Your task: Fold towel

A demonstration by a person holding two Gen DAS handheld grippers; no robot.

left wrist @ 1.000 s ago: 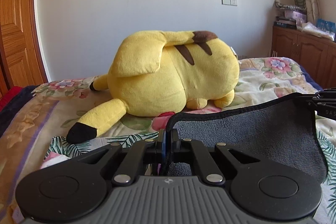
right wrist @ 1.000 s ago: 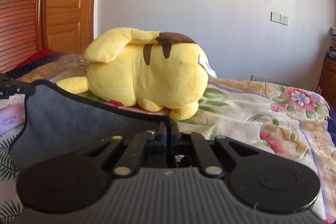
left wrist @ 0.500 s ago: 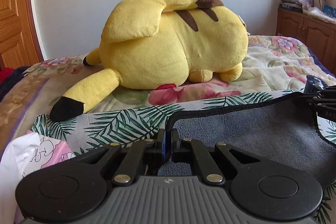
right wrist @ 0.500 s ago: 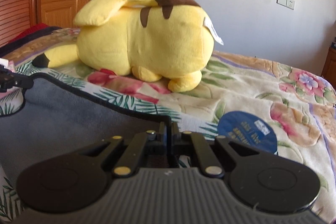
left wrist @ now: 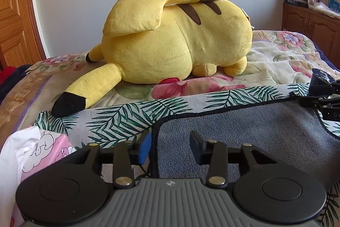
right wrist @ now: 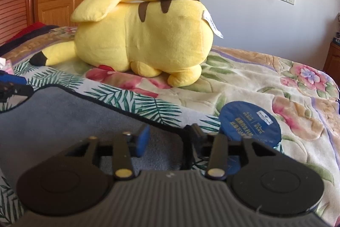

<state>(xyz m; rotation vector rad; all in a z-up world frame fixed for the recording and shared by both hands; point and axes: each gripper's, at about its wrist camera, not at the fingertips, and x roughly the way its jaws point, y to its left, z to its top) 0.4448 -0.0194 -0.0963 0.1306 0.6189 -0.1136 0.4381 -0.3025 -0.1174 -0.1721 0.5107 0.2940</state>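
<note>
Both grippers, left (left wrist: 170,147) and right (right wrist: 166,140), fingers apart over towel (left wrist: 244,131) corners: fold laid flat on bed (right wrist: 265,82), grip unneeded.

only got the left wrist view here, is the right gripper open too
Observer: Yes, the right gripper has its jaws apart, with the grey towel corner lying between them.
Operator: anything on the bed right of the towel
Observer: A round dark blue disc with printed text lies on the floral blanket, right beside the towel's corner.
Operator: does the pikachu have a tag
Observer: Yes, a white tag hangs off the right end of the Pikachu plush.
</note>
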